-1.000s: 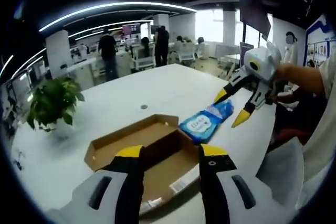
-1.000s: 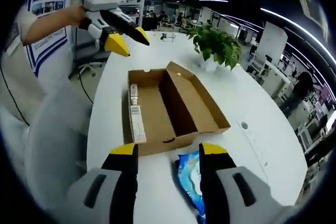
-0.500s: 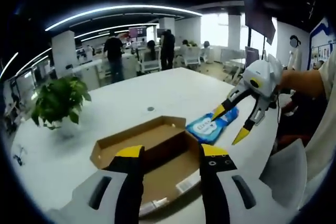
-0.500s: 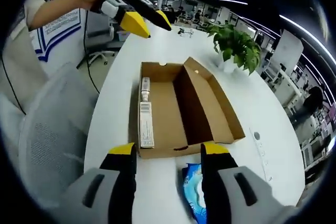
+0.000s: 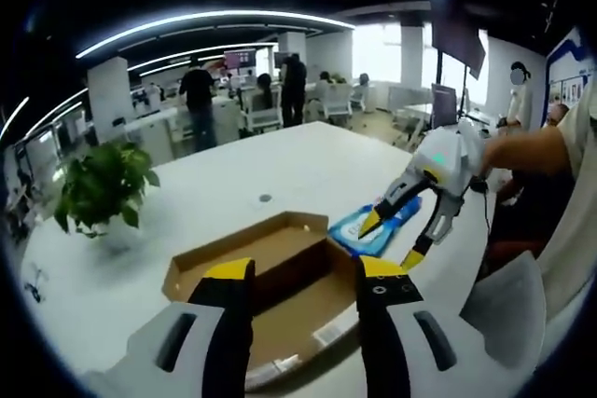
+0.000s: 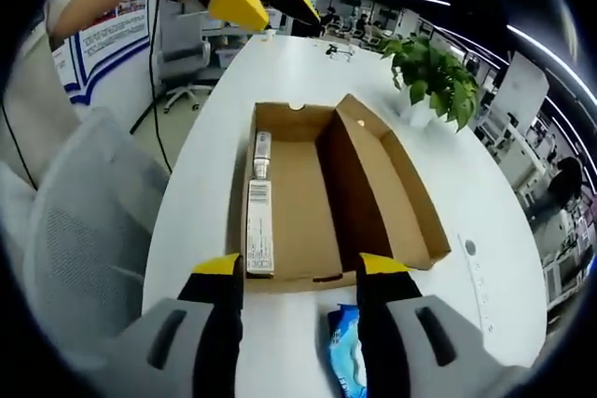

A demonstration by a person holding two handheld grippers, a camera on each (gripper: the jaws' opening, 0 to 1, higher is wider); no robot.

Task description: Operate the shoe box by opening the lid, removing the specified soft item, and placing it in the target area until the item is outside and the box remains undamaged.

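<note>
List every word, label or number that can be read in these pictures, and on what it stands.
None can be read.
Blue wipes pack: white print, blurred.
White label strip inside the shoe box: print too small.
Wall posters: too blurred.

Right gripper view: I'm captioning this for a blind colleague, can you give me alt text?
An open, empty cardboard shoe box lies on a white table, lid folded flat beside it. A blue soft pack rests outside the box, near the open right tool. A potted plant stands beyond.
</note>
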